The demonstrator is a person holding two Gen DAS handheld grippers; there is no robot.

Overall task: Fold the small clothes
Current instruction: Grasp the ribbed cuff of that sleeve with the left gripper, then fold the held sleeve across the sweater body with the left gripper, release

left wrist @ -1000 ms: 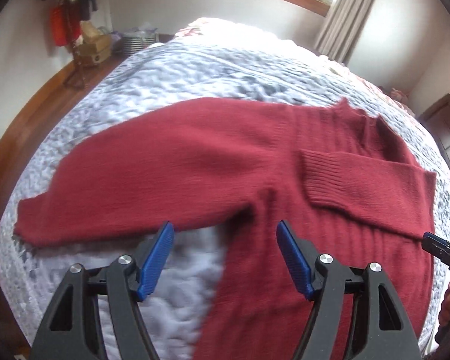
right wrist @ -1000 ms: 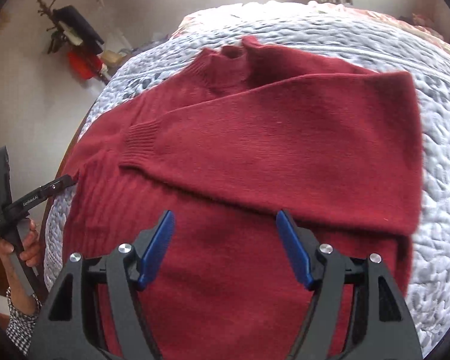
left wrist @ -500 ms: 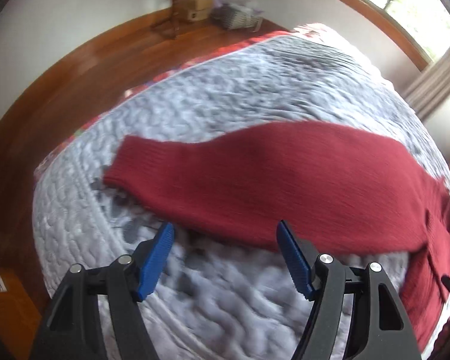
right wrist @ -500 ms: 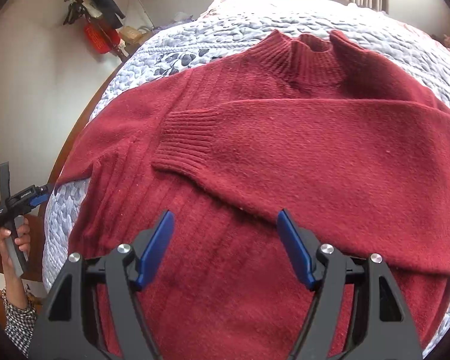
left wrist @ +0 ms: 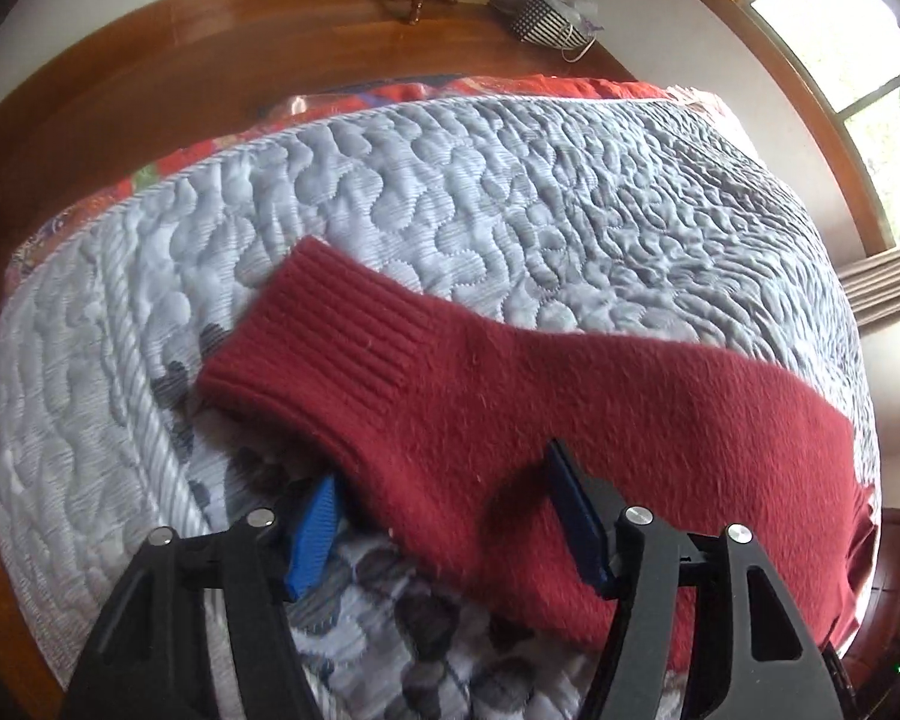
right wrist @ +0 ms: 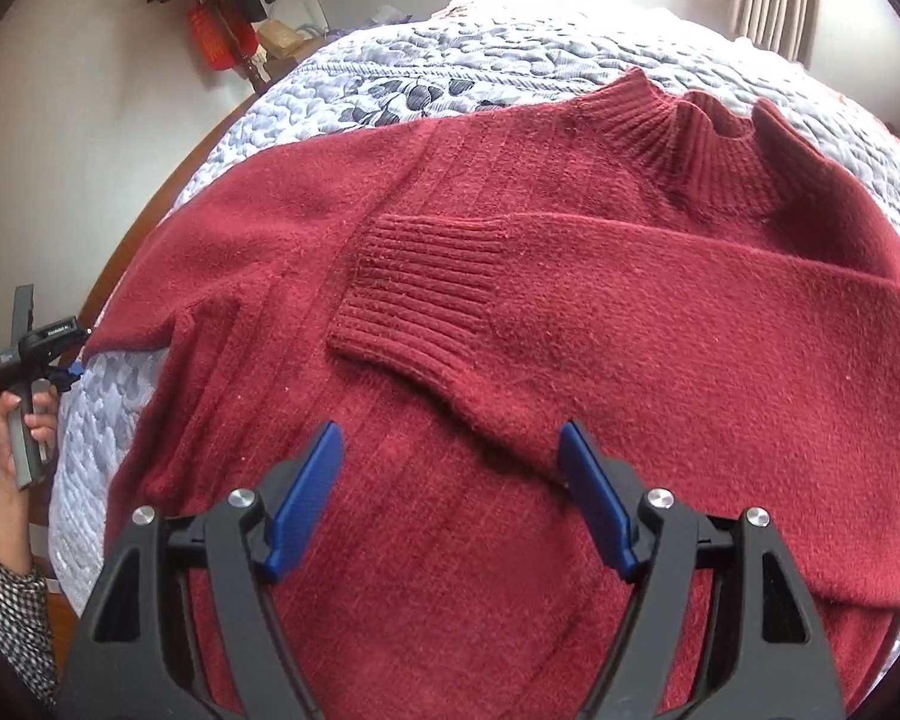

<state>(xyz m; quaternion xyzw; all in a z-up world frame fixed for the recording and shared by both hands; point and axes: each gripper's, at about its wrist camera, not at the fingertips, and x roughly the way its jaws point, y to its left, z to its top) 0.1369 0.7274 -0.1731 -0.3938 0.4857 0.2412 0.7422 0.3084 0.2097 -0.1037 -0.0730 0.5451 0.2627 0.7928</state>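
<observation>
A red sweater point(right wrist: 510, 312) lies flat on a quilted bed point(left wrist: 510, 192), collar toward the far end, one sleeve already folded across its chest with the ribbed cuff point(right wrist: 420, 294) near the middle. The other sleeve point(left wrist: 510, 396) stretches out toward the bed's near side edge, its cuff resting just short of the piped border.

The left gripper point(left wrist: 444, 516) has its jaws spread around the lower edge of that sleeve: one blue pad sits on the quilt just below the knit, the other over the fabric. It is released and grips nothing yet. The right gripper point(right wrist: 450, 498) hovers over the sweater's lower body, jaws also apart and empty. At the edge of the right wrist view a hand point(right wrist: 24, 420) in a checked cuff holds the left tool's handle.

The likely risk is in the pinch. If the lower pad digs into the quilt, the jaws may close on bedding along with the sleeve, or catch only the top layer of knit, so that the sleeve sags or slips out partway through the fold. With nothing pinning the body, a pull on the sleeve could also drag the sweater and disturb the sleeve already folded.

No container sits on the bed. A checked basket point(left wrist: 540, 18) stands by the far wall; its contents are too small to make out.
</observation>
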